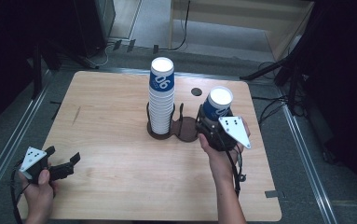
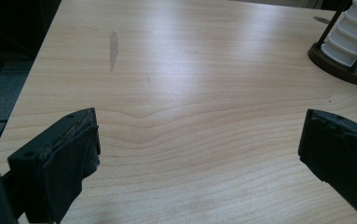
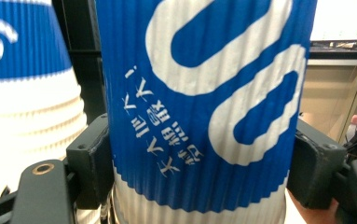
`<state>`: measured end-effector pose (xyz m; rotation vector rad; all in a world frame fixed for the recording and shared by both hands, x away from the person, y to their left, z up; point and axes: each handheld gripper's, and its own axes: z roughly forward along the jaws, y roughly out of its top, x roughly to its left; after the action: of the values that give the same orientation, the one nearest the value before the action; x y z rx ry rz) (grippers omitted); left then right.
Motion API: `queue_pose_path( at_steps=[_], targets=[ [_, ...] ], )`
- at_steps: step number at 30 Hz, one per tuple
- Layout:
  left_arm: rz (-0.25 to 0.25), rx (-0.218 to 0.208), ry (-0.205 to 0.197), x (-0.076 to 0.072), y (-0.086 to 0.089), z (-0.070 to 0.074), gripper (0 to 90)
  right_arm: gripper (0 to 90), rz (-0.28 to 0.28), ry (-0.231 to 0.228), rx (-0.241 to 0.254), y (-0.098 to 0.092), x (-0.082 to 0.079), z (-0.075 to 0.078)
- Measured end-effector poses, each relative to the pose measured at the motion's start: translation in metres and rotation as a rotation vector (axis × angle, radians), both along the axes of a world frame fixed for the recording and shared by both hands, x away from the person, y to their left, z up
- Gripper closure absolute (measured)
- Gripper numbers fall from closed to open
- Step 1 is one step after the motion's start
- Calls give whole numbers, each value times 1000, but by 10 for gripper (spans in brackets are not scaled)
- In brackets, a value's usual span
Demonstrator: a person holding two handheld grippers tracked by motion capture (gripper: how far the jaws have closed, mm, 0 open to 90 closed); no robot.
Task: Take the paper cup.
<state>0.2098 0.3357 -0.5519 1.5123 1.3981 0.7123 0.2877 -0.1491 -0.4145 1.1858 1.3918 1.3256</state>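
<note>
The right tool (image 1: 213, 122) holds one blue cup (image 1: 218, 103) over the rack (image 1: 185, 129). The left tool (image 1: 66, 163) waits wide apart. The tall stack (image 1: 161, 95) looks done; this cup may still need placing.

From my remote station: the blue cup (image 3: 204, 112) runs past the right gripper view's top and bottom edges, the cup stack (image 3: 22, 93) blurs at left, and the holder (image 2: 348, 70) is clipped at the left gripper view's right edge.

**Hand-held two-jaw grippers and bare forearms**

Left black two-jaw gripper (image 1: 64, 163): worn dark pads, grey three-cornered plate (image 1: 31, 157) with dark dots, black trailing cable (image 1: 14, 196). Right black two-jaw gripper (image 1: 213, 125): matching dotted grey plate (image 1: 235, 130), brass-coloured screw hole (image 3: 43, 168), black cable (image 1: 236, 172). Both forearms are sleeveless.
</note>
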Motion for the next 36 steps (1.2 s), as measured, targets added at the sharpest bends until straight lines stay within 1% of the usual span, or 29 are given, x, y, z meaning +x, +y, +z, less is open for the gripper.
queue_pose_path(
  at_steps=[1,2,3,4,5,6,7,11,12,13,14,17,18,21,25,26,28,30,32,34,36],
  targets=[
    [1,0,2,0,0,0,0,225,0,0,0,0,0,0],
    [1,-1,3,0,0,0,0,225,2,9,-11,0,-5,-9],
    [3,-2,4,0,0,0,0,225,2,9,-11,0,-5,-9],
    [2,0,6,0,0,0,0,224,4,18,-16,-1,-9,-18],
    [2,0,6,0,0,0,0,224,4,18,-16,-1,-9,-18],
    [-3,0,8,0,0,0,0,224,7,20,-19,-2,-13,-26],
    [-3,0,8,0,0,0,0,224,7,20,-19,-2,-13,-26],
    [1,4,8,0,-1,0,0,224,17,45,-4,-4,-18,-39],
    [3,5,8,0,-1,0,0,224,20,49,-21,-4,-22,-46],
    [4,4,8,0,-1,0,0,224,20,49,-21,-4,-22,-46],
    [9,3,13,0,0,0,0,224,32,54,-27,-3,-25,-52],
    [9,0,20,0,0,0,0,224,39,64,-22,-3,-27,-58],
    [7,10,24,0,-1,0,0,224,45,73,-18,-3,-29,-62],
    [2,15,28,0,-2,0,0,224,47,82,-24,-3,-29,-65],
    [8,7,22,-1,-1,0,0,224,59,87,-24,-4,-31,-67],
    [12,11,24,-1,-2,1,0,224,65,89,-42,-1,-31,-70],
    [2,25,24,-1,-3,3,0,224,76,98,-45,2,-31,-73],
    [9,29,26,-1,-3,5,0,224,84,102,-47,6,-31,-75],
    [4,-5,18,0,-5,9,0,223,92,108,-50,9,-32,-77],
    [-2,10,14,1,-10,15,0,223,100,115,-51,13,-33,-79],
    [-23,25,3,3,-16,20,0,224,112,123,-55,16,-34,-81]
  ],
)
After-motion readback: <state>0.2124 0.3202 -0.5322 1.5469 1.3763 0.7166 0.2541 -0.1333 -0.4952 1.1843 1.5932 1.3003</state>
